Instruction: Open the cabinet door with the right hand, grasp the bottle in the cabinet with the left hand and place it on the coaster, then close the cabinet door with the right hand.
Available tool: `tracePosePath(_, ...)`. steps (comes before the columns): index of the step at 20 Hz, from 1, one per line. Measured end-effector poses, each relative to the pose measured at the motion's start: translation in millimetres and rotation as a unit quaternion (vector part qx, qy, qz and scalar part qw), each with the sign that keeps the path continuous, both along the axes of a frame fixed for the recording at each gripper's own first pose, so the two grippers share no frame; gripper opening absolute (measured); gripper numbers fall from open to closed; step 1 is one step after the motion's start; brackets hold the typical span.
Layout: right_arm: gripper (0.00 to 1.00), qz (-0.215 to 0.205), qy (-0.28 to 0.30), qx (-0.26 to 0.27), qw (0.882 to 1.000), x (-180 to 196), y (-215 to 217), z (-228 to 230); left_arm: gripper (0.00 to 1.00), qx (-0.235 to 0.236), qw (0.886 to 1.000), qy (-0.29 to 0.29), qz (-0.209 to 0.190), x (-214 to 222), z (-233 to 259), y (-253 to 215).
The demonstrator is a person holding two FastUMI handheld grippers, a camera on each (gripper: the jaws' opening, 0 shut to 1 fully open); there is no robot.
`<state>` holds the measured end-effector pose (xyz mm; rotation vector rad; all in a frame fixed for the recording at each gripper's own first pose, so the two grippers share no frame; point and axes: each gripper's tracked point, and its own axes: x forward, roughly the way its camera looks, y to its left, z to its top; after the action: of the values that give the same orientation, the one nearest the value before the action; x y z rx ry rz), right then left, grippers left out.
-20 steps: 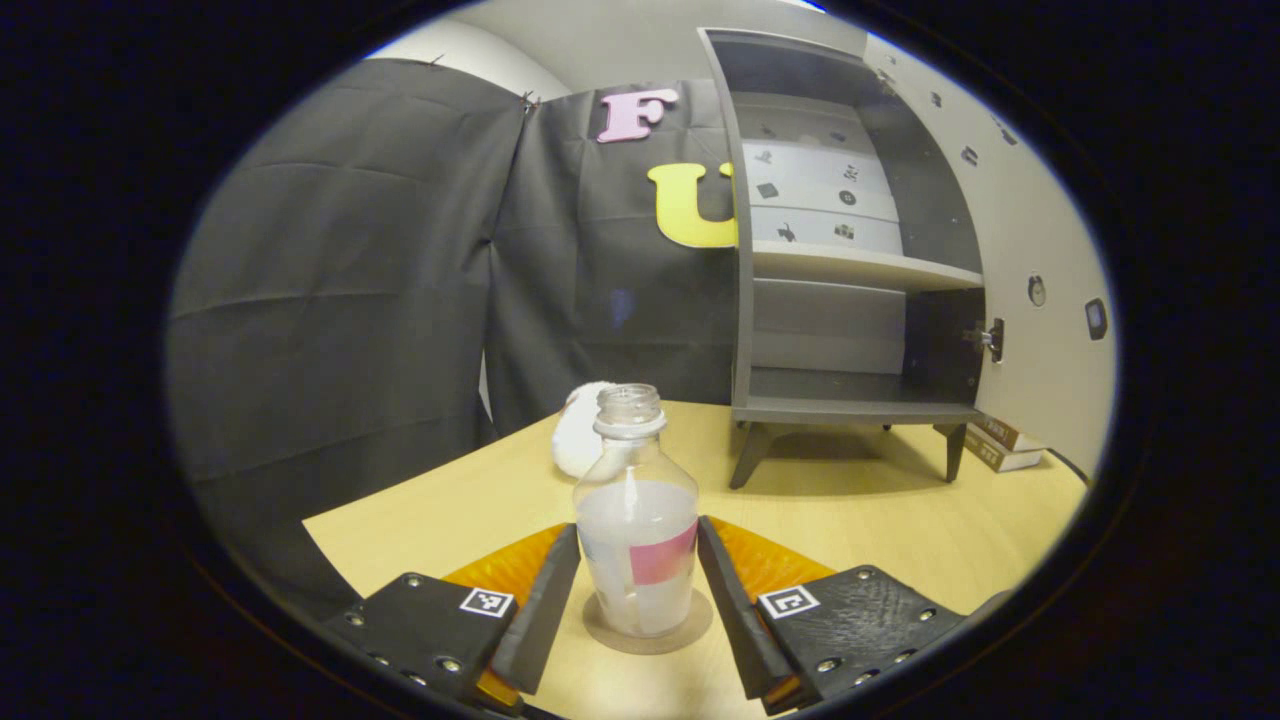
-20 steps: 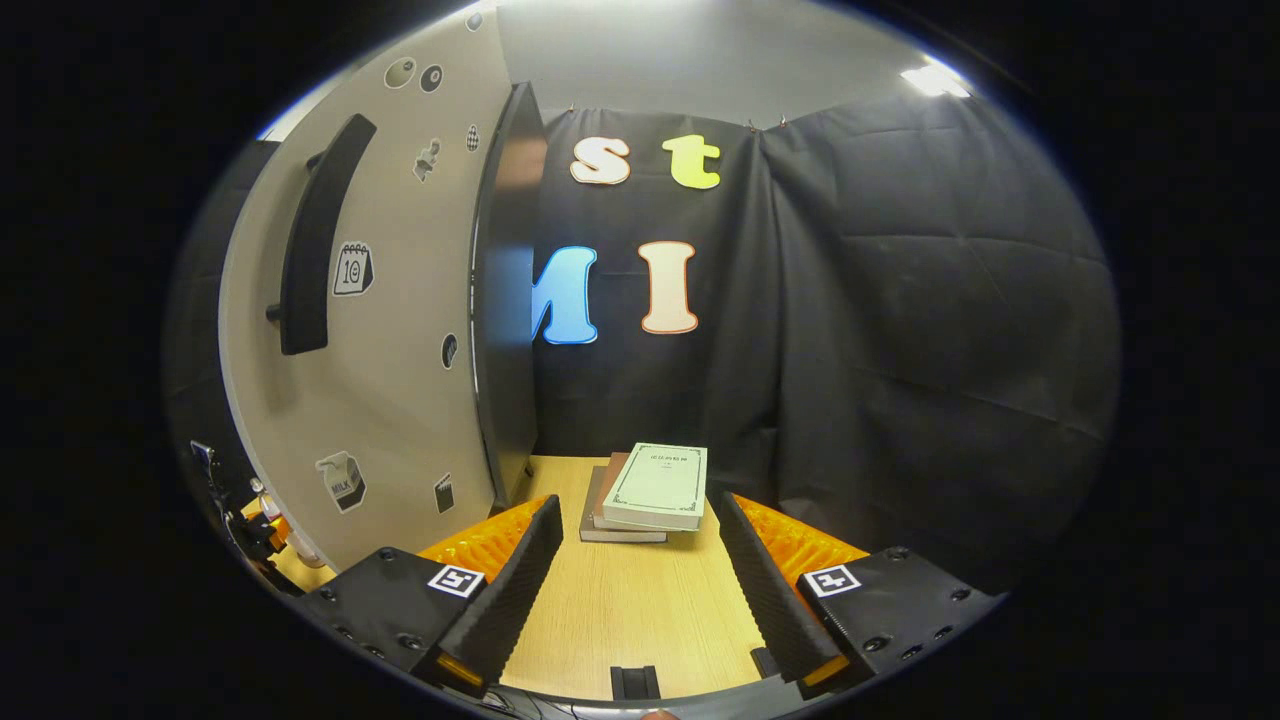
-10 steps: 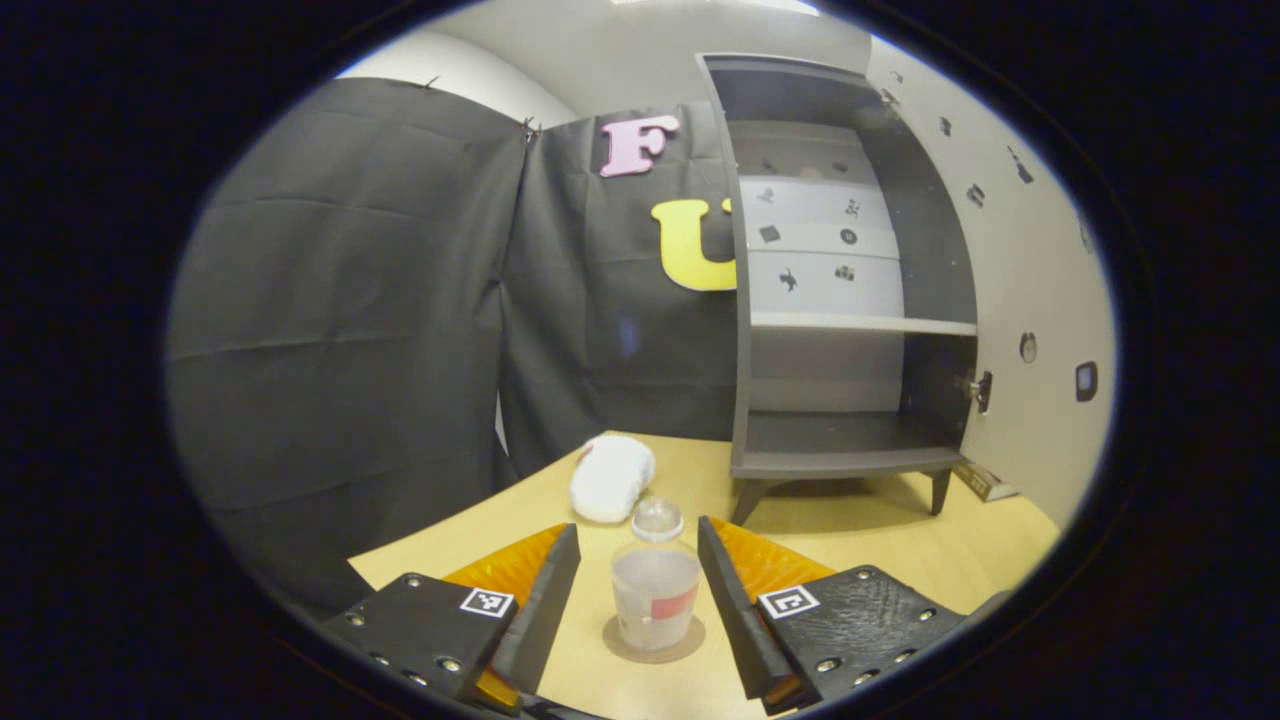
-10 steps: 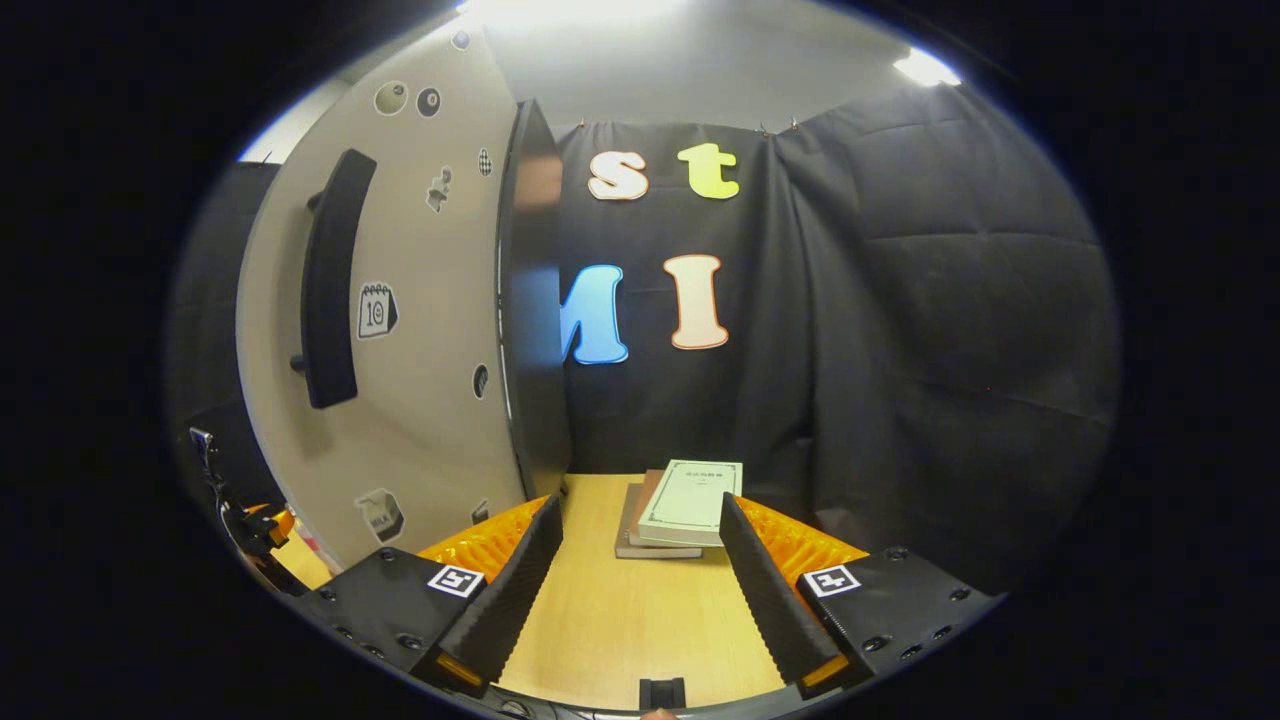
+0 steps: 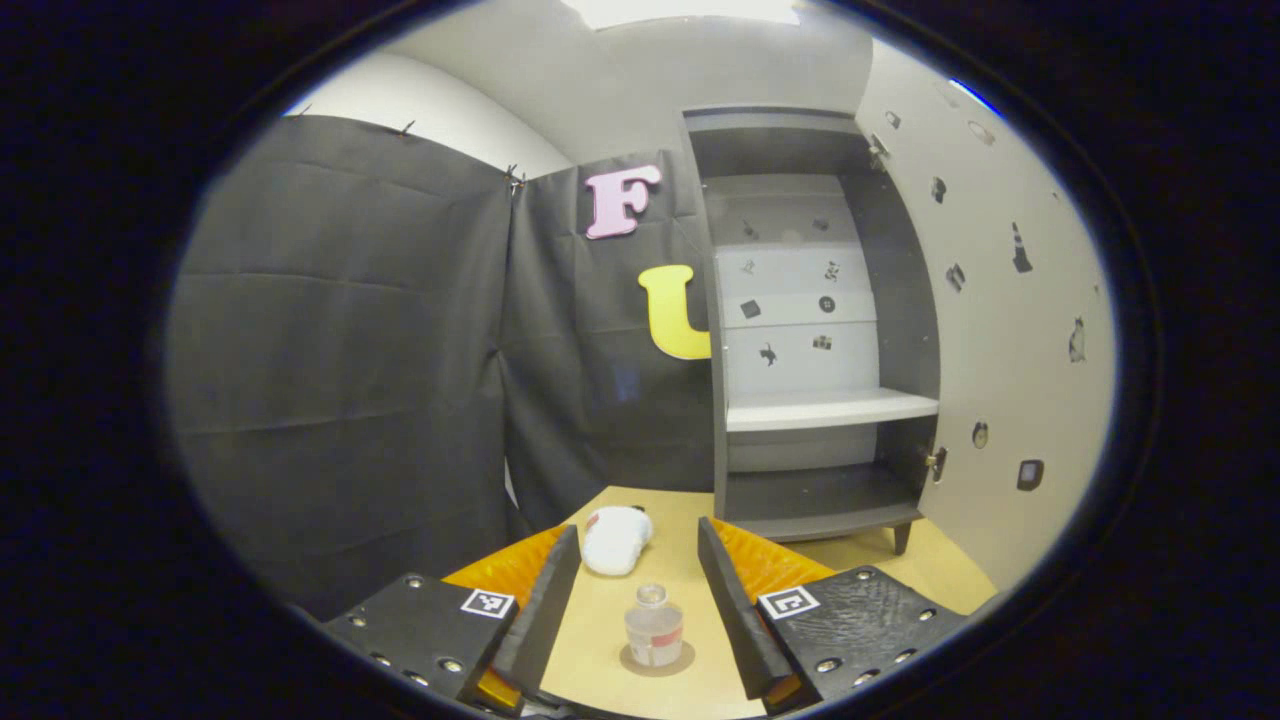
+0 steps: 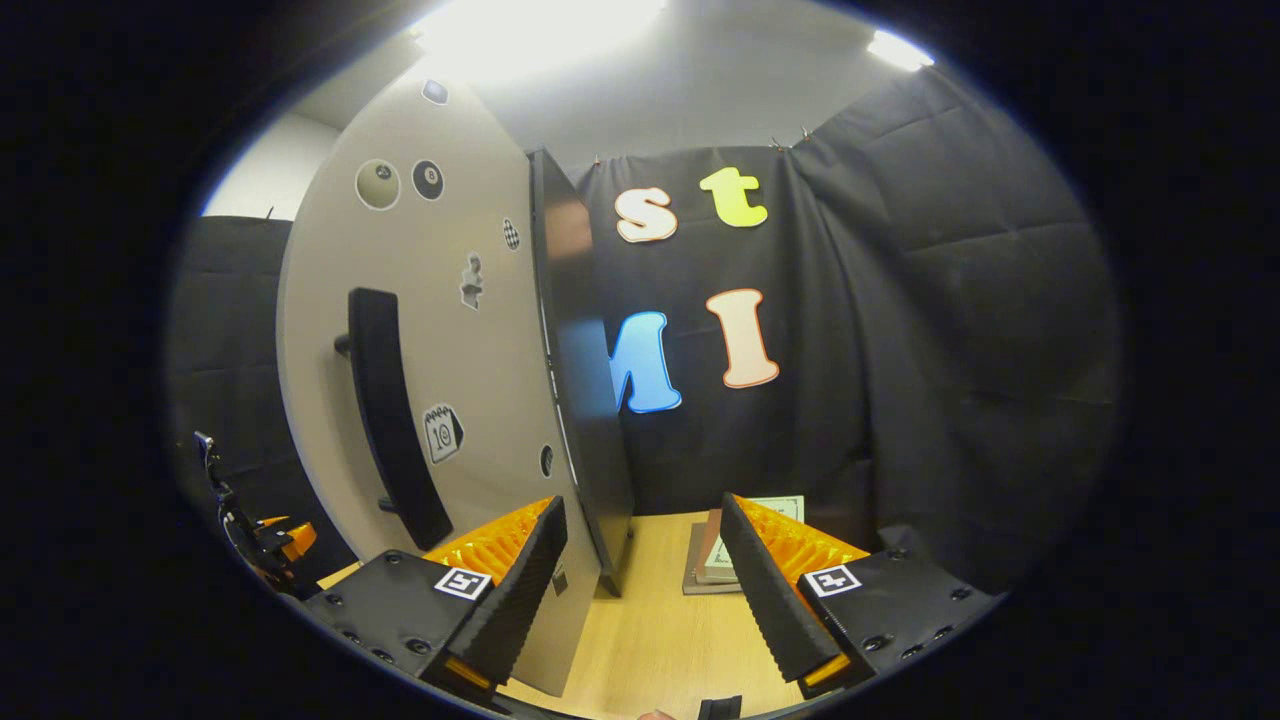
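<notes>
The cabinet [image 5: 820, 400] at 1 o'clock stands open, shelves bare. The bottle [image 5: 654, 626] sits on the coaster [image 5: 656, 658], now farther from the released left gripper [image 5: 640, 590]. The right gripper [image 6: 640, 570] gapes, nearer the door [image 6: 440, 380].

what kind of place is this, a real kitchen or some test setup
Likely a staged test booth, not a kitchen: black cloth wall, a small cabinet standing on a wooden table, and stacked books.
</notes>
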<state>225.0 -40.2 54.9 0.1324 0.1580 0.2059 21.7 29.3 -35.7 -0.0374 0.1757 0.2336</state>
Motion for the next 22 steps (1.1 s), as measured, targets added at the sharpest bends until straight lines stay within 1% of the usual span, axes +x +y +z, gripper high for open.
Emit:
tracePosePath(1,0.98,0.001,-0.002,-0.001,1.0,-1,3,7,0.72,-0.007,1.0,0.0,-0.001,-2,4,2)
tracePosePath(3,0.98,0.006,-0.003,0.002,1.0,-3,15,17,0.75,-0.025,1.0,0.004,-0.005,-5,10,6)
tracePosePath(5,0.98,0.013,-0.005,0.006,1.0,-3,28,25,0.72,-0.036,0.999,0.005,-0.012,-4,18,13)
tracePosePath(6,0.98,0.011,-0.005,0.003,1.0,-2,32,26,0.72,-0.034,0.999,0.005,-0.014,-4,22,18)
tracePosePath(10,0.97,-0.022,-0.007,-0.022,0.999,-4,35,29,0.71,-0.004,1.0,-0.01,-0.019,-3,40,54)
tracePosePath(11,0.97,-0.031,-0.008,-0.025,0.999,-5,35,30,0.73,-0.003,1.0,-0.013,-0.021,-4,42,59)
tracePosePath(12,0.97,-0.037,-0.008,-0.026,0.999,-5,36,30,0.72,-0.005,1.0,-0.016,-0.022,-2,42,64)
tracePosePath(15,0.97,-0.047,-0.005,-0.021,0.999,-7,42,29,0.72,-0.02,0.999,-0.016,-0.027,5,35,75)
tracePosePath(18,0.97,-0.044,-0.003,-0.027,0.999,-13,58,30,0.72,-0.033,0.999,-0.016,-0.033,15,27,85)
tracePosePath(22,0.97,-0.025,-0.005,-0.05,0.998,-17,85,32,0.73,-0.041,0.998,-0.017,-0.04,23,19,95)
